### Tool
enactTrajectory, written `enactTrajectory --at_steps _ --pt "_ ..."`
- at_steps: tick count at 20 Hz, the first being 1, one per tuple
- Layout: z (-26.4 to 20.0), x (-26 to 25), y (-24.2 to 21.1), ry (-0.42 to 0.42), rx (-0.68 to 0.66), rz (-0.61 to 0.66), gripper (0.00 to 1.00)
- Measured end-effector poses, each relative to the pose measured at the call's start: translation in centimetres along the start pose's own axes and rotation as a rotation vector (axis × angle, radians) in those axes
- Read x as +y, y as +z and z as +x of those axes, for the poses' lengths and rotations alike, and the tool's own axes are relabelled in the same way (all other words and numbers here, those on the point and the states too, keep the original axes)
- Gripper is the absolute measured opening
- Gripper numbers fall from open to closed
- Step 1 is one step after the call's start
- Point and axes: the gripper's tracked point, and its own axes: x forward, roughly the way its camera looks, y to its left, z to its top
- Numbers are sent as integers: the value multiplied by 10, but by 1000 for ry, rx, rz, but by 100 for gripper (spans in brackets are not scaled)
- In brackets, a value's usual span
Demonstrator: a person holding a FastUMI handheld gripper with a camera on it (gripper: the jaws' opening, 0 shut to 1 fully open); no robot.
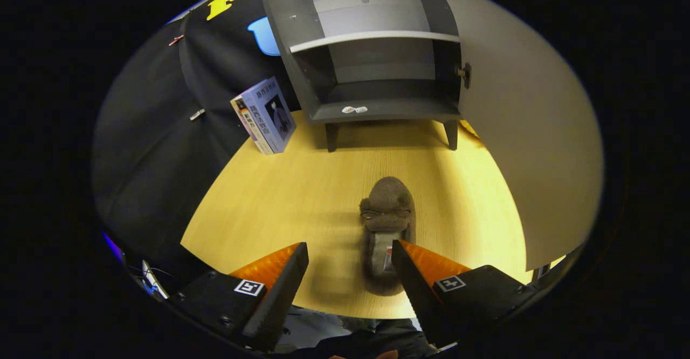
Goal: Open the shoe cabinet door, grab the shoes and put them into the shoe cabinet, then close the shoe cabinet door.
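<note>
One book (265,115) leans on the booth wall, upper left | gripper (350,273) jaws released, gaping wide, grasping nothing | brown slipper (387,224) on the counter (280,197), lower centre, heel between the jaws | shoe cabinet (372,52) top centre, door (528,132) swung open right.

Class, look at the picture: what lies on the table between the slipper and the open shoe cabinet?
Nothing: in the gripper view, bare table separates the slipper from the shoe cabinet.

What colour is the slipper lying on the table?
Brown and fuzzy; the slipper shows best in the gripper view, between the open claw fingers.
</note>
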Motion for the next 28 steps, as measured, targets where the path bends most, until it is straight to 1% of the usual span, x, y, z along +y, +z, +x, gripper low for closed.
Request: enactTrajectory --at_steps 3,6,7,9,10,12,13,15,16,18,21,28 --pt "39 -7 -18 -22 15 13 99" --pt "76 -16 -22 -49 -25 7 99" --pt "86 -17 -21 -59 -42 11 95" --pt "103 -18 -12 -78 -82 13 80" --pt "111 -23 -9 -105 -102 4 80" --pt "126 -39 -8 -189 -113 -9 56" --pt "124 -40 -4 -194 -128 -10 44" --pt "122 -31 -2 -161 -133 -2 19" --pt "112 -31 3 -148 -131 5 7" --pt "103 -34 18 -143 -157 9 7" --pt "75 -36 45 -132 -167 17 7" --pt "-11 -21 138 -67 -258 26 7"
